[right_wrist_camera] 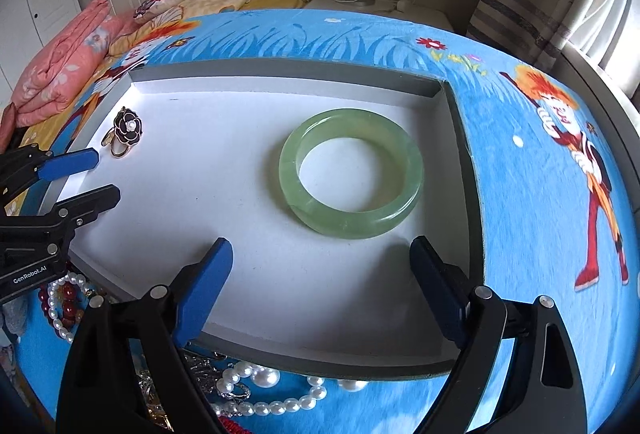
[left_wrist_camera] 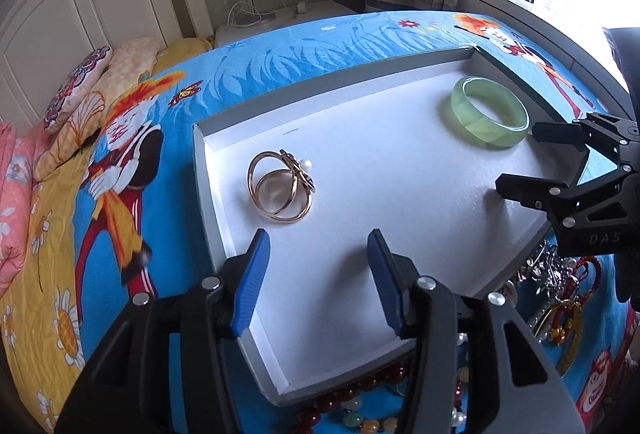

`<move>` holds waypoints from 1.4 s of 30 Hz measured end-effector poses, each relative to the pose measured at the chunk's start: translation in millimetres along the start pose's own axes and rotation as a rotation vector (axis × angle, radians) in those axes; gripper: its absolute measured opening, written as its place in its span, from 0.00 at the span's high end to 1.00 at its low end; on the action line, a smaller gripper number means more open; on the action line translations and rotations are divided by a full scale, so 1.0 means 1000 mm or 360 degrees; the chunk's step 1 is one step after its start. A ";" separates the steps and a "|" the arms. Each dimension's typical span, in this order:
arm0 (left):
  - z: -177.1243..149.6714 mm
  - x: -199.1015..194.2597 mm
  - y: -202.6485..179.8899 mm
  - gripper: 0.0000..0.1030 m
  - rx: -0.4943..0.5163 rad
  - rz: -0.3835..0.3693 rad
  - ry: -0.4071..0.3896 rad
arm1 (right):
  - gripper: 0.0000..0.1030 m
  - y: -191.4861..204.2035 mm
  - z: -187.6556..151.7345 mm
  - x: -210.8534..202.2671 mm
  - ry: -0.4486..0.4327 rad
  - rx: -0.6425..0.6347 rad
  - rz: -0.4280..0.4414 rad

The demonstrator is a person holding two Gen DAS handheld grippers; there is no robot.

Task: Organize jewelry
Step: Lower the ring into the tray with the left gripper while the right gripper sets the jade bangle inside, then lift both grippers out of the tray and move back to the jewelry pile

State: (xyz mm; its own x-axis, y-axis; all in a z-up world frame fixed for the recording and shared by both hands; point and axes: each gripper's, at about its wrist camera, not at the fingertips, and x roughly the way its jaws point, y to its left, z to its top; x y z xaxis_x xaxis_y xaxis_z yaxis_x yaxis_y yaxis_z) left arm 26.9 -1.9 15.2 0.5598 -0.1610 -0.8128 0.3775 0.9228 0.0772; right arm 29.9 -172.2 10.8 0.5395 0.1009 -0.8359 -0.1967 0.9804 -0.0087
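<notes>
A shallow white tray point(left_wrist_camera: 360, 274) with grey walls lies on the bed; it also shows in the right wrist view point(right_wrist_camera: 224, 258). In it lie a green jade bangle point(left_wrist_camera: 490, 111) point(right_wrist_camera: 351, 173) at the right and a gold double-ring clip with a black flower point(left_wrist_camera: 281, 189) point(right_wrist_camera: 125, 129) at the left. My left gripper point(left_wrist_camera: 320, 254) point(right_wrist_camera: 94, 177) is open and empty, just short of the gold clip. My right gripper point(right_wrist_camera: 322, 262) point(left_wrist_camera: 520, 157) is open and empty, just short of the bangle.
A heap of loose jewelry lies on the blue cartoon bedsheet point(right_wrist_camera: 520, 173) in front of the tray: pearl strands point(right_wrist_camera: 272, 390), red beads point(left_wrist_camera: 360, 390), red and gold chains point(left_wrist_camera: 560, 298). Pillows point(left_wrist_camera: 80, 93) and a white headboard point(left_wrist_camera: 60, 5) stand at the left. A window is at the right.
</notes>
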 end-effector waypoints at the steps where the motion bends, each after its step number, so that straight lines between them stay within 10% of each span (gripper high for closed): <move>1: -0.006 -0.004 -0.004 0.51 -0.0004 0.0008 -0.0014 | 0.16 0.000 -0.005 -0.003 -0.0005 -0.0002 0.0004; 11: -0.039 -0.029 -0.034 0.43 -0.0046 0.0063 -0.0098 | 0.16 0.003 -0.037 -0.025 -0.0040 -0.0008 0.0022; 15: -0.045 -0.039 -0.033 0.37 -0.0084 0.0019 -0.0147 | 0.16 -0.015 -0.046 -0.049 -0.0276 0.0102 0.0174; 18: -0.058 -0.068 -0.035 0.13 -0.0133 0.0042 -0.0332 | 0.16 -0.035 -0.058 -0.082 -0.0472 0.0142 0.0253; 24: -0.107 -0.130 -0.007 0.02 -0.0418 0.0053 -0.0623 | 0.16 -0.060 -0.109 -0.114 -0.0525 0.0068 0.0237; 31: -0.158 -0.149 0.021 0.02 -0.0660 0.0127 -0.0583 | 0.17 -0.045 -0.140 -0.108 -0.0397 -0.0094 0.0173; 42: -0.186 -0.134 0.013 0.02 -0.0632 0.0089 -0.0465 | 0.52 -0.042 -0.141 -0.098 -0.0321 -0.0035 0.0269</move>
State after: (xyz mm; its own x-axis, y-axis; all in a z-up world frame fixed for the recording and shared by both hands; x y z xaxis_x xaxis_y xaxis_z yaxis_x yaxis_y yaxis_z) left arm -180.0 96.7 17.7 0.7759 -0.1461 -0.6137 0.0625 0.9858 -0.1556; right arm -130.9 -247.0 15.8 0.6495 0.2967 -0.7001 -0.3143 0.9432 0.1081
